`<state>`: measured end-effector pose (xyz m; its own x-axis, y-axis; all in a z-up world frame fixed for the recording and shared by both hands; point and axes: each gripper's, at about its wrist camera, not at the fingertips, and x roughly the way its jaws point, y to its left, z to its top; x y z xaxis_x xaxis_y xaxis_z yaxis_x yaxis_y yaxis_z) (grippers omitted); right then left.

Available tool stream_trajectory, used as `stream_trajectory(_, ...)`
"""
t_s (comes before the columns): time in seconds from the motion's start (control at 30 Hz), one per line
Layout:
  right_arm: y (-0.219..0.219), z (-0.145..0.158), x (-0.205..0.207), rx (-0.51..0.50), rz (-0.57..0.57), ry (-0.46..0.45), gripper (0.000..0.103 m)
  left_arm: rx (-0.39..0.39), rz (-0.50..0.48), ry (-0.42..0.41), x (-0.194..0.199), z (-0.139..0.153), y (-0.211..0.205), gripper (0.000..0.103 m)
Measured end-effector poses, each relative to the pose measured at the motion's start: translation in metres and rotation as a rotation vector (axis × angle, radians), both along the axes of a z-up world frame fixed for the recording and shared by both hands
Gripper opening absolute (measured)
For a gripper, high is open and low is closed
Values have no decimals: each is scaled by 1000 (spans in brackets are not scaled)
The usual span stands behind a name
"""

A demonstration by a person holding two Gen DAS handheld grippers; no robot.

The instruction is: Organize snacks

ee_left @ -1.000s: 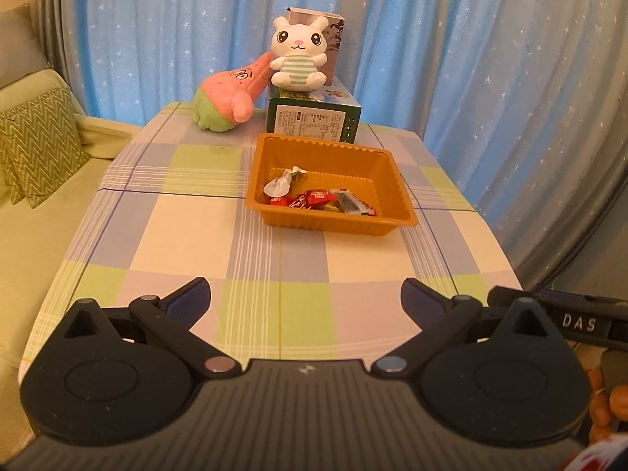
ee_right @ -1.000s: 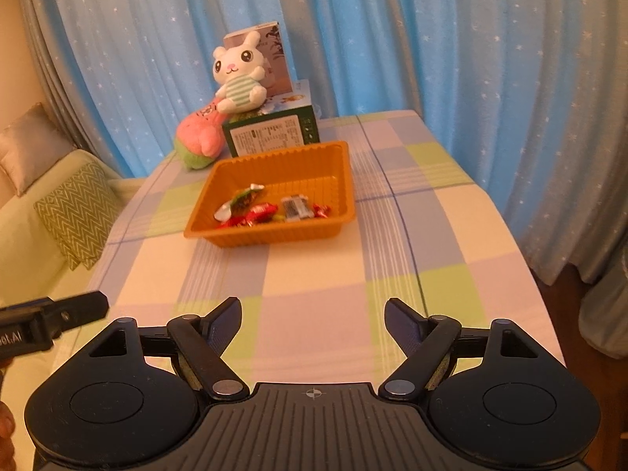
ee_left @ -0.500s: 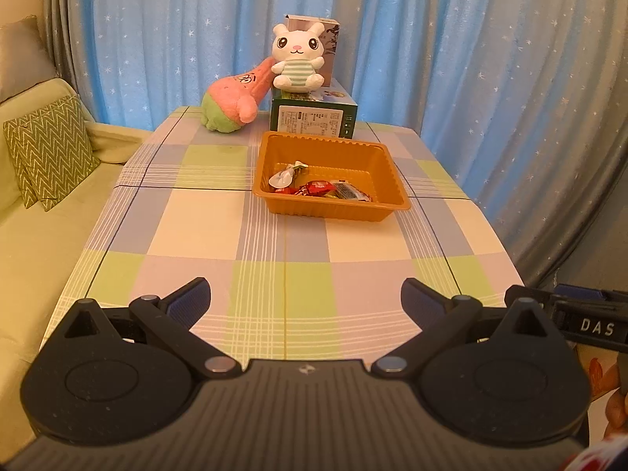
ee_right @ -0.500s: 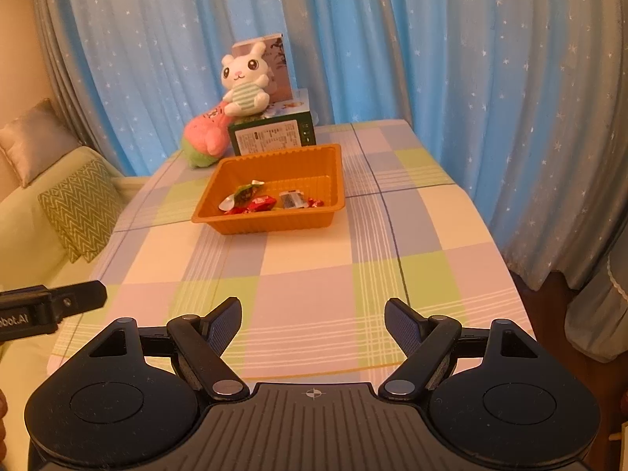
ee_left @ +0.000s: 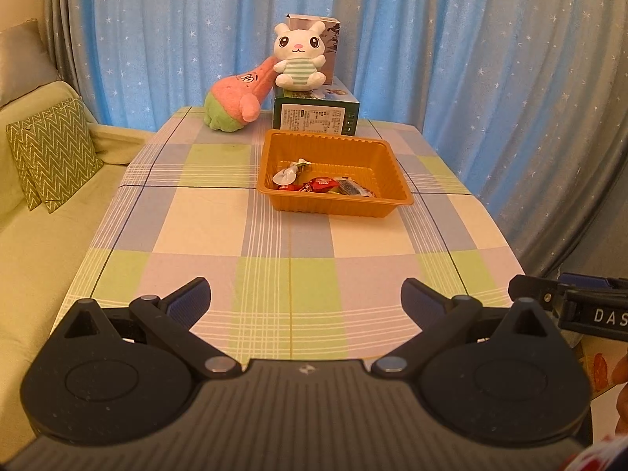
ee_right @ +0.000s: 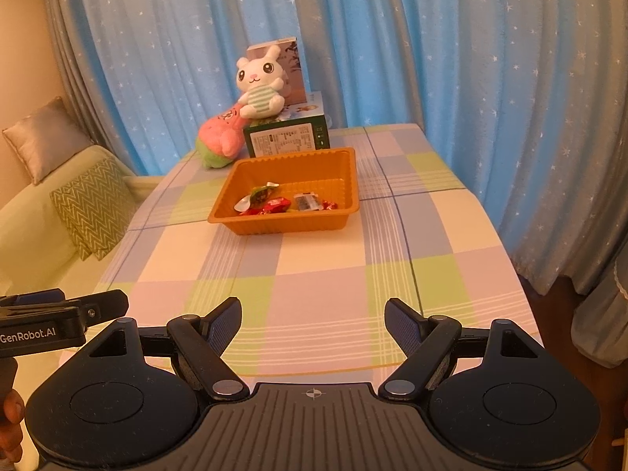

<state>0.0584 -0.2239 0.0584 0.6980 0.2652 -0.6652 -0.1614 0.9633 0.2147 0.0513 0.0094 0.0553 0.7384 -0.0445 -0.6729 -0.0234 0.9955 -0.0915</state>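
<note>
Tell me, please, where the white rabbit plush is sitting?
The white rabbit plush sits atop the green box at the table's far end, behind the orange tray.

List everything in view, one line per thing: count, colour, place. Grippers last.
tray: one, orange, mid-table.
snacks: several wrapped, mostly red, inside the tray.
green box: one, behind the tray.
bunny plush: one, white, atop the green box.
tall box: one, grey, behind the bunny.
pink plush: one, pink and green, left of the box.
tablecloth: one, pastel checked.
curtains: blue, starred, behind.
sofa: pale green, left.
cushion: zigzag green, on the sofa.
left gripper: open, empty.
right gripper: open, empty.
</note>
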Motion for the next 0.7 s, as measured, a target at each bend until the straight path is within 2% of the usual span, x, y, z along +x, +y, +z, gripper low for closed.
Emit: stream_trajectory(0.7,4,-1,2,9,15,2,80,19,-2,4,1,-2,-7,103)
